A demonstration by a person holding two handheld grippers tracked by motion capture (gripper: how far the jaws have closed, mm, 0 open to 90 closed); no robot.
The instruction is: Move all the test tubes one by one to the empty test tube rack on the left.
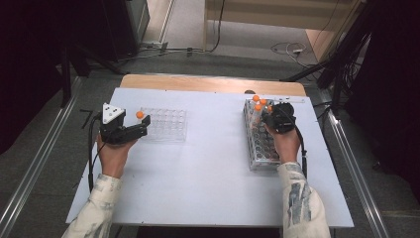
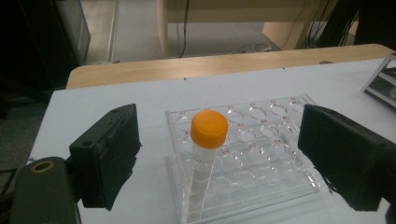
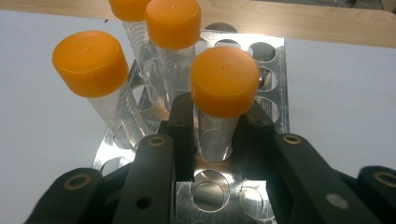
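A clear tube with an orange cap (image 2: 208, 135) stands in the near corner hole of a clear plastic rack (image 2: 266, 154). My left gripper (image 2: 217, 154) is open, its jaws wide apart on either side of that tube without touching it. From above, the left gripper (image 1: 143, 128) sits at the left end of the clear rack (image 1: 168, 124). My right gripper (image 3: 215, 123) is shut on another orange-capped tube (image 3: 224, 84), gripping its clear body just under the cap above a metal rack (image 3: 268, 56). The right gripper (image 1: 270, 115) is over the far end of the metal rack (image 1: 262, 146).
Three more orange-capped tubes (image 3: 91, 63) stand in the metal rack's far holes, close to the held one. Its near holes are open. Both racks rest on a white tabletop (image 1: 213, 168) with a wooden strip along the far edge. Cables trail from both grippers.
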